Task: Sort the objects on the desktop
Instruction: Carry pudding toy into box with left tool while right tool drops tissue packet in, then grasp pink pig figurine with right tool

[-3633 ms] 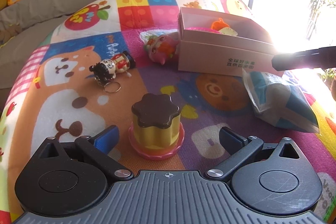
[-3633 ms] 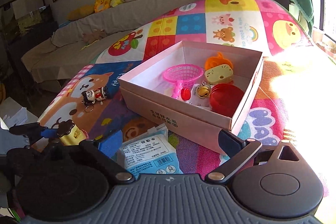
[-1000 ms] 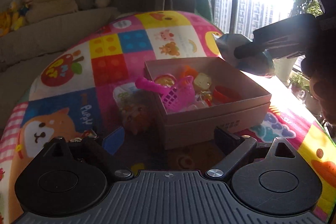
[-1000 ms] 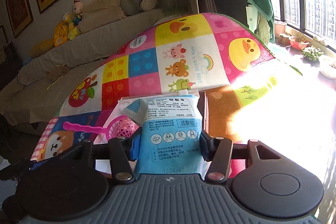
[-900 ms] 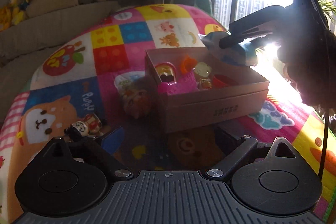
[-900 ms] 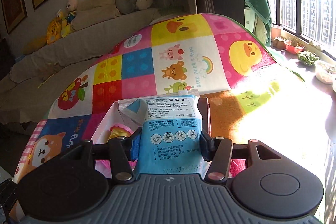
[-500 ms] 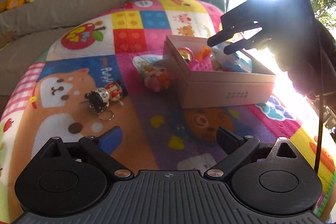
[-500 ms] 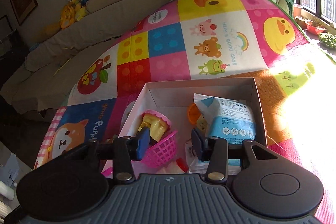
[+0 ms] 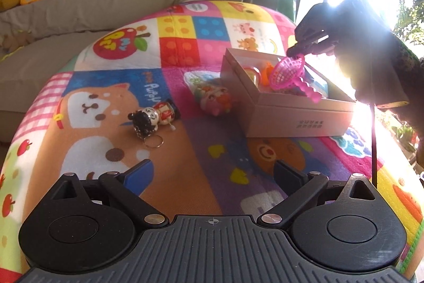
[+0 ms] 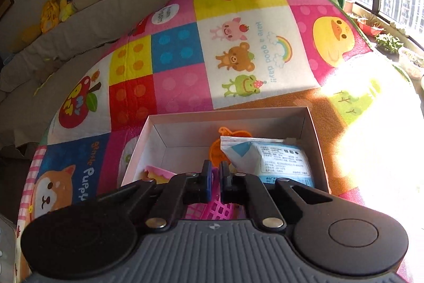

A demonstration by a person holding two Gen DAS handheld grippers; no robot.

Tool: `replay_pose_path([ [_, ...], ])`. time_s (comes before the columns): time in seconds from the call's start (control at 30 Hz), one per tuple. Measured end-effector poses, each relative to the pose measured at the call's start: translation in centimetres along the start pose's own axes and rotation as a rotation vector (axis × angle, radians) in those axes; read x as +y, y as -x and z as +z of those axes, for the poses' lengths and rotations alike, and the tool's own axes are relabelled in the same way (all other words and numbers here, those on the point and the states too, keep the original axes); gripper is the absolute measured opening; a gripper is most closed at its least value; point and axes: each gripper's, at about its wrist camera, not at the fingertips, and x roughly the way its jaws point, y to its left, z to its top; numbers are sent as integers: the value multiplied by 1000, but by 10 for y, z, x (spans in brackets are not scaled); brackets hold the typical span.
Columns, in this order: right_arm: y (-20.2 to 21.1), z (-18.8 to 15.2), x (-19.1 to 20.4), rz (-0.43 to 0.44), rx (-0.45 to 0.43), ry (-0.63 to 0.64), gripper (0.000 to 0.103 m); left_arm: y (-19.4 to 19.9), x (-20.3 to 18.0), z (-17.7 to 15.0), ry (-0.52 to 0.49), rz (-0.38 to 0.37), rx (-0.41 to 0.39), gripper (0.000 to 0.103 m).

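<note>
Pinching the pink toy net (image 9: 288, 70) by its rim with my right gripper (image 10: 215, 177), tilted over the box (image 9: 296, 118) | light, stiff, holey plastic; rim grips best, may swivel | left gripper (image 9: 212, 177) spread, empty above mat.

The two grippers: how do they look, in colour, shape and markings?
The left gripper and right gripper look alike: a dark grey ribbed body with a small crosshair mark, two round black discs, black linkage arms with silver pivots, and black fingers faced with blue pads. A thin dark cable hangs beside the right one.
</note>
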Motion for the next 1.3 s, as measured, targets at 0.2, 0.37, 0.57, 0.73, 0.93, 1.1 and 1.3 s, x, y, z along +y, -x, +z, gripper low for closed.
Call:
replay_pose_path([
  [0.2, 7, 10, -7, -43, -196, -13, 5, -1, -2, -2, -6, 4, 2, 100],
  [0.37, 7, 18, -16, -2, -193, -51, 9, 3, 4, -4, 0, 29, -6, 100],
  [0.57, 14, 3, -28, 1, -116, -5, 13, 1, 15, -9, 32, 54, 9, 100],
  [0.73, 26, -22, -9, 98, -58, 91, 15, -2, 14, -9, 30, 61, 10, 100],
  [0.93, 49, -61, 84, 202, -102, 444, 43, 1, 20, -9, 31, 121, 6, 100],
  [1.1, 14, -76, 154, 137, -34, 603, 43, 4, 31, -10, 57, 140, 7, 100],
  [1.3, -50, -75, 187, -16, 56, 698, 36, 15, 42, -16, 81, 147, -4, 100],
])
